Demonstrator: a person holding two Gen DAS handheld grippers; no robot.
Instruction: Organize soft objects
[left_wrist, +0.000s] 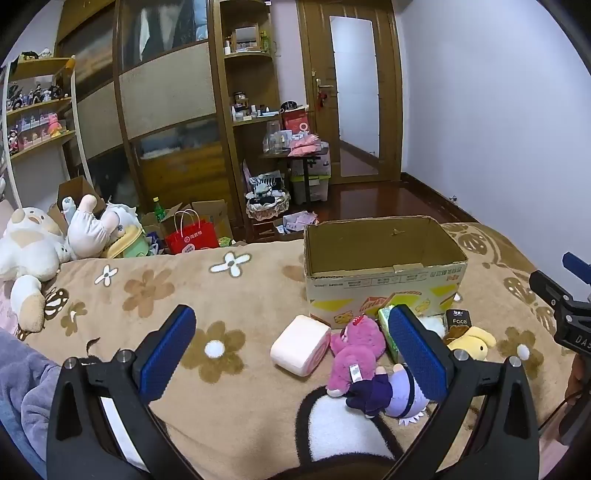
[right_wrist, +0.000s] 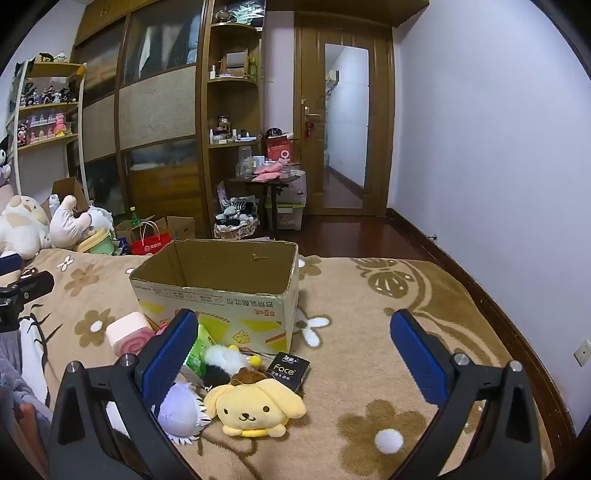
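Observation:
An open, empty cardboard box (left_wrist: 384, 280) (right_wrist: 221, 291) stands on the flowered brown blanket (left_wrist: 221, 295). In front of it lie a pink roll-cake cushion (left_wrist: 299, 345) (right_wrist: 127, 334), a pink bear plush (left_wrist: 354, 350), a purple doll (left_wrist: 391, 395) (right_wrist: 181, 410), a yellow dog plush (left_wrist: 469, 343) (right_wrist: 255, 406), a green tissue pack (right_wrist: 197, 350) and a black "Face" tissue pack (left_wrist: 457, 320) (right_wrist: 288, 371). My left gripper (left_wrist: 291, 347) is open and empty above the cushion and bear. My right gripper (right_wrist: 295, 347) is open and empty over the yellow dog; it also shows at the left wrist view's right edge (left_wrist: 557, 299).
Large white plush toys (left_wrist: 33, 247) (right_wrist: 22, 225) lie at the blanket's far left. Beyond the bed are a red paper bag (left_wrist: 190, 234), cardboard boxes, a cluttered small table (left_wrist: 295, 151), wardrobe and shelves. A white wall (right_wrist: 498, 147) runs along the right.

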